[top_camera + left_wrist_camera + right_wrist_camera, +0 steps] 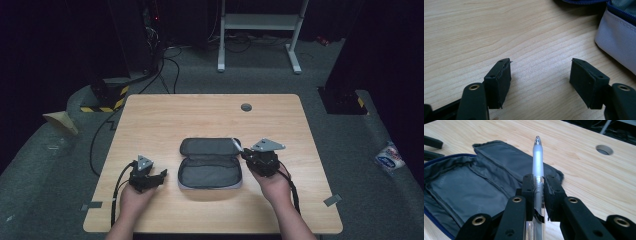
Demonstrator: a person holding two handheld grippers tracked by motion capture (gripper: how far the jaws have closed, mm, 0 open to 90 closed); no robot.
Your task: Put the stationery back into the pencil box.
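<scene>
Right gripper view showed my right gripper [538, 188] clamped on a clear pen [537, 165], its pads pressed against the barrel and its frosted tip pointing up and away from me, tilted over the far flap of the open pencil case [474, 187]. In the high view my right hand [272, 186] came in from the bottom edge, forearm angled inward, holding that gripper just beside the case's right end. My left hand [131, 200] lay on the table [165, 115] to the left of the case, and my left gripper [540, 82] pointed toward it with jaws standing wide apart, nothing between them, the pale outer wall of the case just off to one side in the left gripper view. The case lay unzipped and spread flat near the middle of the light wood table, grey lining upward, blue zip around its edge. Farther back, a round cable hole [246, 107] sat in the tabletop near its far edge. Beyond the table lay grey carpet, black cables [170, 70], a strip of yellow-and-black tape [107, 102] on the left, and the white legs of a stand [260, 35] in the dark room.
</scene>
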